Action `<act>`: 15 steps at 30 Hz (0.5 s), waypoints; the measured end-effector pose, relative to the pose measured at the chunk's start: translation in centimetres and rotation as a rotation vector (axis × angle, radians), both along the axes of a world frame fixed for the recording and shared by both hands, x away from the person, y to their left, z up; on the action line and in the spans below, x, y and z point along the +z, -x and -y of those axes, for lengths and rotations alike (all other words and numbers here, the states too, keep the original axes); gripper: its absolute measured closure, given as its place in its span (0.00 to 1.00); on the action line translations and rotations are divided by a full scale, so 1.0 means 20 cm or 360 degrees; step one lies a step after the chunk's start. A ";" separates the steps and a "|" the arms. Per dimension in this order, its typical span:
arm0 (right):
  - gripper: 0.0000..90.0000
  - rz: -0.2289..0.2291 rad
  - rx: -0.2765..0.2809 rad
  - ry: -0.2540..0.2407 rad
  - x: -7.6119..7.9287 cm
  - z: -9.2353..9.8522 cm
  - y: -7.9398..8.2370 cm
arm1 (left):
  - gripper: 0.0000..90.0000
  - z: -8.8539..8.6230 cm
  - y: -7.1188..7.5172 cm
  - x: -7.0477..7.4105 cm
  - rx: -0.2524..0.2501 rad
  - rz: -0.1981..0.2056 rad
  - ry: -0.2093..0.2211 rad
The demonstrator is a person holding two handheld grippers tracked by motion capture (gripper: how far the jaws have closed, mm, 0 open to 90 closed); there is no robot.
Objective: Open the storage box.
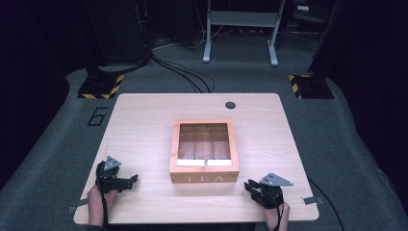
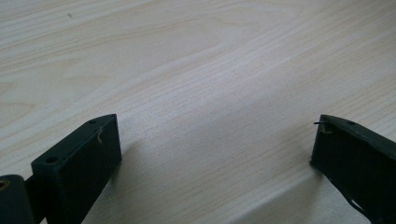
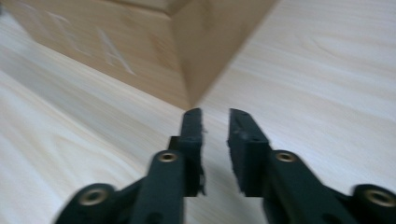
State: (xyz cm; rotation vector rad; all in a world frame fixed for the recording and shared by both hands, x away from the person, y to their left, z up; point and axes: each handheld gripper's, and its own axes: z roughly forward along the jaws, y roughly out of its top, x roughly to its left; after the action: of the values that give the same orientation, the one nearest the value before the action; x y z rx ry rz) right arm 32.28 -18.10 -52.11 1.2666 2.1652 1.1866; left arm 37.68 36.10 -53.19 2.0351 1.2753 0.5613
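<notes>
While a person's hands rest at the near edge of a light wooden table point(image 1: 144, 115), a wooden tea box point(image 1: 204, 151) marked "TEA" on its front sits at mid-table, between and just beyond both grippers. Its glass-paned lid is shut; dividers show through the pane, and what the compartments hold cannot be told.

At the left gripper point(image 2: 212, 140), the two black jaws stand wide apart with bare table grain between them and nothing held; in the high view this left gripper point(image 1: 118, 179) lies near the table's front left, well to the left of the box, with a grey three-cornered plate point(image 1: 112, 162) on top and the left hand point(image 1: 100, 204) behind it.

At the right gripper point(image 3: 215, 122), the jaws are nearly together, a narrow gap between the tips, gripping nothing. Just ahead of those tips stands the box's near right corner, close but apart. From above, the right gripper point(image 1: 255, 186) sits just right of and in front of that corner, the right hand point(image 1: 276, 214) at the table edge.

Farther off, a dark round hole point(image 1: 230, 105) marks the tabletop beyond the box. On the grey floor beyond run black cables point(image 1: 185, 74), hazard-striped bases point(image 1: 101, 86) and a grey metal stand point(image 1: 240, 29).
</notes>
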 end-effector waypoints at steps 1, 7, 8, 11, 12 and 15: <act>0.74 -0.0006 -0.0023 0.0023 -0.01 0.01 0.00 | 0.01 0.00 0.00 0.00 -0.0004 -0.0008 -0.0004; 0.46 0.0007 -0.0144 0.0121 -0.03 0.08 0.01 | 0.01 0.00 0.00 0.00 -0.0006 -0.0009 -0.0003; 0.41 -0.0024 -0.0155 0.0108 -0.04 0.10 0.01 | 0.01 0.00 0.00 0.00 -0.0005 -0.0008 -0.0003; 0.35 -0.0021 -0.0151 0.0091 -0.04 0.11 0.01 | 0.01 0.00 0.00 0.00 -0.0008 -0.0009 -0.0004; 0.19 -0.0081 -0.0153 0.0121 -0.04 0.11 -0.01 | 0.01 0.00 0.00 0.00 -0.0009 -0.0002 -0.0006; 0.15 -0.0087 -0.0164 0.0152 -0.04 0.10 -0.02 | 0.01 0.00 0.00 0.00 -0.0005 -0.0009 -0.0003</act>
State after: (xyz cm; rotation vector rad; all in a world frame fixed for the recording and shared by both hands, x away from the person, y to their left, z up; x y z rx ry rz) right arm 32.77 -20.11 -52.97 1.3666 2.1395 1.0069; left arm 37.67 36.11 -53.14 2.0413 1.2753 0.5561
